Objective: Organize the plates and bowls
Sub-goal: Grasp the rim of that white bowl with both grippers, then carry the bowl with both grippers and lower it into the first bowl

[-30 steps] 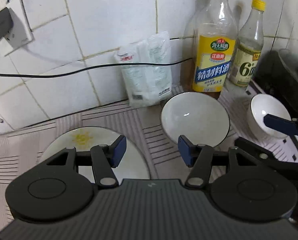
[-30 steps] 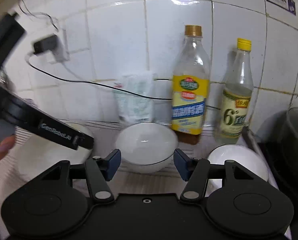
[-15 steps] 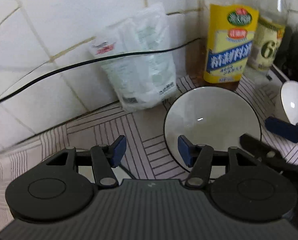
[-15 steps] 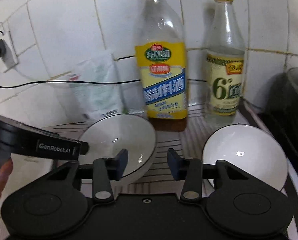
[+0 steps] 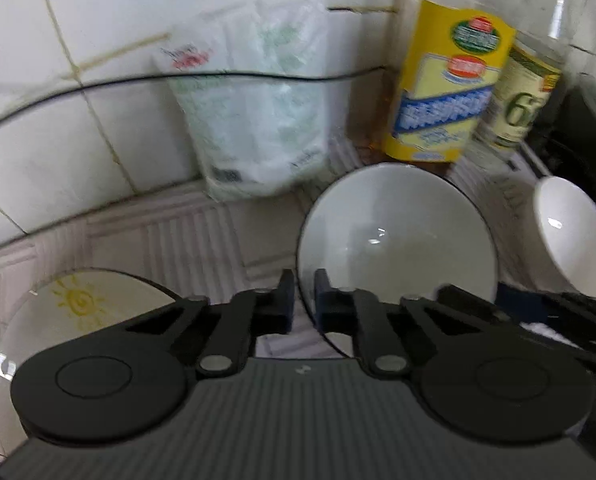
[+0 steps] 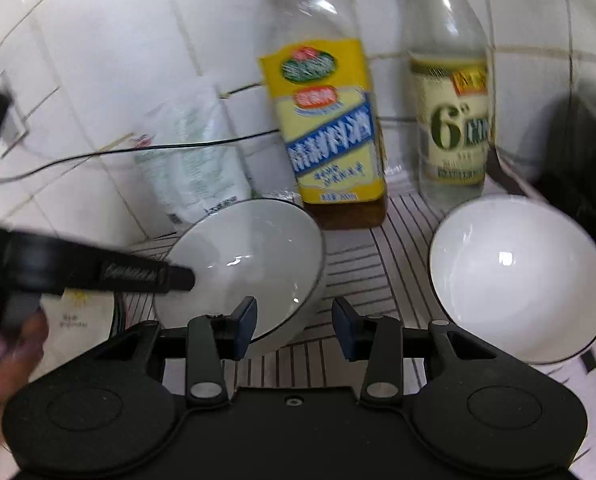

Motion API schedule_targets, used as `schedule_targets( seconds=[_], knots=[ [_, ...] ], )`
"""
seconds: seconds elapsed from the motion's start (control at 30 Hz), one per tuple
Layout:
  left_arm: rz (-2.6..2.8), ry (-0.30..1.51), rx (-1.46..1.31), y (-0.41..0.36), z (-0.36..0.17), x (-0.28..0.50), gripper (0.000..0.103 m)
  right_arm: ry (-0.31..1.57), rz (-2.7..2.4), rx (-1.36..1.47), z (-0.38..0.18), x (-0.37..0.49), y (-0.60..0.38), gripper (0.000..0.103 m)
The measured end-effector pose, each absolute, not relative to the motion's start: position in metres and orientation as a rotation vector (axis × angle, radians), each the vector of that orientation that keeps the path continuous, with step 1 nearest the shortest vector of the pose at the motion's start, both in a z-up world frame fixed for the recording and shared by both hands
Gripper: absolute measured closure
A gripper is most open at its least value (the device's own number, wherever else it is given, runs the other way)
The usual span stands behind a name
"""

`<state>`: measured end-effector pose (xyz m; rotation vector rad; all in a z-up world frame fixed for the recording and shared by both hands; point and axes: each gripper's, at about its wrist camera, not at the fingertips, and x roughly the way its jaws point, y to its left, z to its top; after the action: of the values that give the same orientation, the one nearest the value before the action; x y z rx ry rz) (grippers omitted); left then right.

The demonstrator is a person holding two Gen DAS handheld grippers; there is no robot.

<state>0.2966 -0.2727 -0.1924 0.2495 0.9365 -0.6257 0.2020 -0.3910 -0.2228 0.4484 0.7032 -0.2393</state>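
A white bowl with a dark rim (image 5: 398, 240) is tilted up on the striped mat; my left gripper (image 5: 301, 300) is shut on its near-left rim. The same bowl shows in the right wrist view (image 6: 249, 264), with the left gripper (image 6: 185, 278) reaching in from the left. A second white bowl (image 6: 518, 276) sits to its right, also in the left wrist view (image 5: 570, 244). A plate with a yellow sun (image 5: 77, 308) lies at the lower left. My right gripper (image 6: 293, 324) is open and empty, between the two bowls.
A yellow-labelled bottle (image 6: 330, 128) and a "6" vinegar bottle (image 6: 454, 120) stand against the tiled wall behind the bowls. A white packet (image 5: 253, 120) leans on the wall with a black cable (image 5: 97, 84) across it. A dark pot (image 6: 586, 168) stands at the right.
My left gripper moved in and closed on the rim of the dark-rimmed bowl, which now tilts. My right gripper moved closer to the bowls and stays open.
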Motion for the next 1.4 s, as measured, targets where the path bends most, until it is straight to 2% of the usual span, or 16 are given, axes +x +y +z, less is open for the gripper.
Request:
schedule_targets(
  seconds=[0.03, 0.2, 0.53, 1.03, 1.4],
  knots=[
    [-0.652, 0.916, 0.244, -0.271, -0.191, 0.293, 0.094, 0.708, -0.235, 0.478, -0.226, 0.202, -0.393, 0.076],
    [-0.654, 0.948, 0.284, -0.269, -0.187, 0.282, 0.094, 0.711, -0.273, 0.534, -0.23, 0.201, -0.394, 0.085],
    [-0.652, 1.047, 0.241, -0.235, -0.153, 0.259, 0.093, 0.718, -0.222, 0.634, -0.2, 0.171, -0.39, 0.085],
    [-0.687, 1.034, 0.316, -0.197, -0.092, 0.184, 0.092, 0.705, -0.159, 0.643, -0.146, 0.101, -0.355, 0.084],
    [-0.689, 1.053, 0.395, -0.168, -0.077, 0.14, 0.091, 0.711, -0.098, 0.597, -0.125, 0.059, -0.326, 0.085]
  ],
)
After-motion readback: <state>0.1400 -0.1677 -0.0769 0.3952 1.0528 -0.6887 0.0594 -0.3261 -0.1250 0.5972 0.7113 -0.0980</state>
